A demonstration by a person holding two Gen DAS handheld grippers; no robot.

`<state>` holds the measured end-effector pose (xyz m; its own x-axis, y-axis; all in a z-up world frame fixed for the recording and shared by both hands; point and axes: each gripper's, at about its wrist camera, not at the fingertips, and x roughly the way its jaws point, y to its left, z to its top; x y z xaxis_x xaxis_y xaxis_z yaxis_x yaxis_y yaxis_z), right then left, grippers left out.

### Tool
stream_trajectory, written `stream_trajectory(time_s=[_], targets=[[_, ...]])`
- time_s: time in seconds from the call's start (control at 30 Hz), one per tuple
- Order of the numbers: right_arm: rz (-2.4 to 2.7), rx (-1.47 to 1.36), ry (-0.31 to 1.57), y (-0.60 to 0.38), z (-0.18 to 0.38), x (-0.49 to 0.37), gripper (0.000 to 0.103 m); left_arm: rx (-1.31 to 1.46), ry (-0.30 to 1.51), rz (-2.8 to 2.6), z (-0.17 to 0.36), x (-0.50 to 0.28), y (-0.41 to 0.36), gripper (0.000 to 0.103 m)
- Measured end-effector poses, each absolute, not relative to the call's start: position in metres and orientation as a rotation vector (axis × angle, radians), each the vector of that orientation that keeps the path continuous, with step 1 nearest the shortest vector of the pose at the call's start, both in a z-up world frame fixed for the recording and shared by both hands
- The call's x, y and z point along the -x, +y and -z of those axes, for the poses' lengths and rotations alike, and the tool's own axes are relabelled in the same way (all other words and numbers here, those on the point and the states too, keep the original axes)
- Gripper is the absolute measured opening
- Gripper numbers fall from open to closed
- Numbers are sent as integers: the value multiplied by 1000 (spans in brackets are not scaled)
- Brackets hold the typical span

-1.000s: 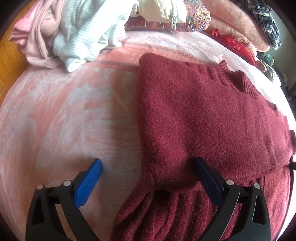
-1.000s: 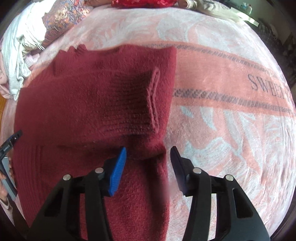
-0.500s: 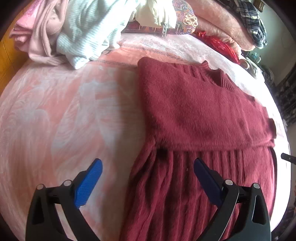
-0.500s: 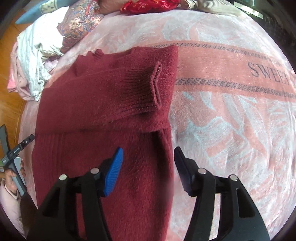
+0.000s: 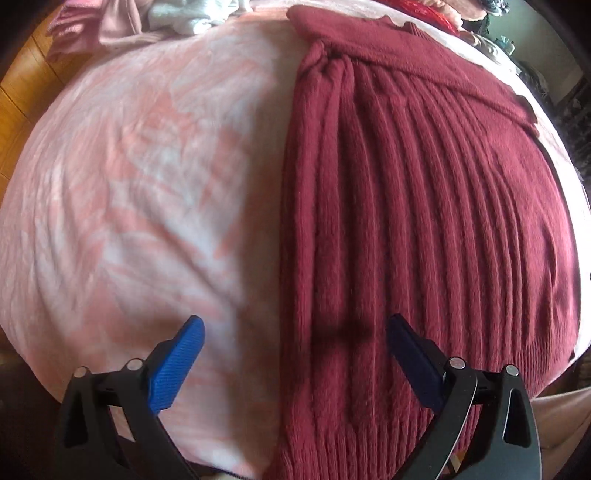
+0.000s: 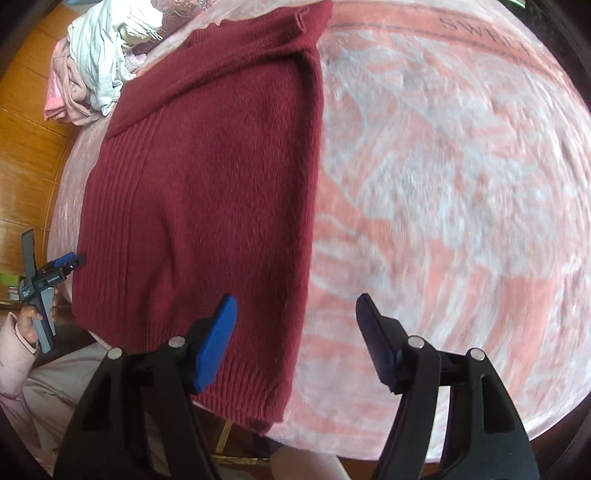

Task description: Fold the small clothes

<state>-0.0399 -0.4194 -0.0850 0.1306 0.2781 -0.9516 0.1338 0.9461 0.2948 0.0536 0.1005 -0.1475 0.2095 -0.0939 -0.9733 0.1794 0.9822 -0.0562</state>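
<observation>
A dark red knitted sweater (image 5: 424, 229) lies flat on the pink blanket, sleeves folded across its upper part, ribbed hem toward me. It also shows in the right wrist view (image 6: 207, 206). My left gripper (image 5: 291, 332) is open and empty, hovering over the sweater's left edge near the hem. My right gripper (image 6: 295, 314) is open and empty, straddling the sweater's right edge near the hem. The left gripper also shows in the right wrist view (image 6: 66, 260), at the sweater's far left side.
The pink and white blanket (image 6: 443, 184) covers the bed. A pile of pale clothes (image 6: 99, 48) lies at the far left corner, also in the left wrist view (image 5: 147, 22). Wooden floor (image 6: 26, 147) lies beyond the bed's left edge.
Both grippers have pulled back from the folded sleeves down to the sweater's hem end. Both stay open and empty. The sweater has not moved.
</observation>
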Motion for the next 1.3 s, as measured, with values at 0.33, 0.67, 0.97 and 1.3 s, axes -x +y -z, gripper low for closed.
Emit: stream_trajectory(time_s=[0.33,0.67,0.97,1.3], targets=[[-97,-310,1538,-393,111,72,67,-72,1370,162,155,-21,104,99],[-155,-304,1564,-350,122,72,63,1,1387,198,166,13,123,98],[-161,-291,1547,-347,116,72,18,43,1387,248,167,33,115,66],[-244,-387,1456,-354,92,70,11,167,1397,325,144,27,123,15]])
